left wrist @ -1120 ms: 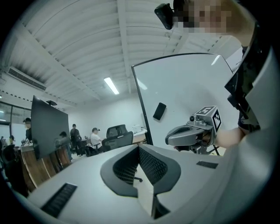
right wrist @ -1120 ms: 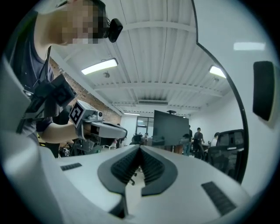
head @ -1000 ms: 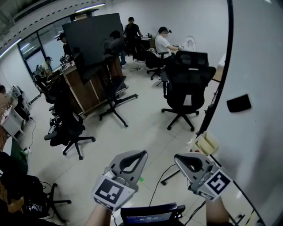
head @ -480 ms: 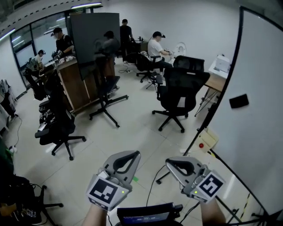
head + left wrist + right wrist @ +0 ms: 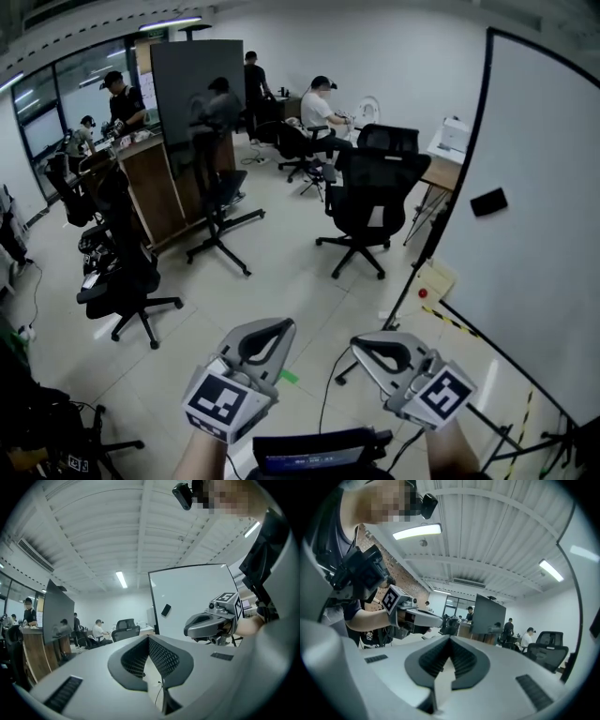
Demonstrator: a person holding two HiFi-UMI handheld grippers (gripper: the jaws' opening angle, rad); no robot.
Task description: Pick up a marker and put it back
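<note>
Jaws on left gripper are sitting fully together, ribbed pads meeting at the tips, nothing between them. Same on right gripper: pads are closing off the gap completely and gripping nothing. In the head view both are hanging side by side low in frame, near each other but not touching, pointing out over bare floor.

Marker: not showing in any view. I'm not making out a tray, pen ledge or table within reach either. Nearest likely place is whiteboard, standing to the person's right. Only a black eraser is sticking to its face, and its lower edge is running out of frame. Small pale box is lying at the foot of the board's frame; contents are too small to tell.

Further out, black office chair is standing ahead, dark panel is rising beyond it to the left, and several people are working at desks at the back.

Progress read: nothing is being carried, so no pick is under way. Either the whole cycle is lying ahead, or the marker is already sitting back in its place out of sight; the frames aren't deciding that. If it's ahead, everything is remaining: finding the marker, opening one gripper, gripping, lifting, setting it back, releasing.
</note>
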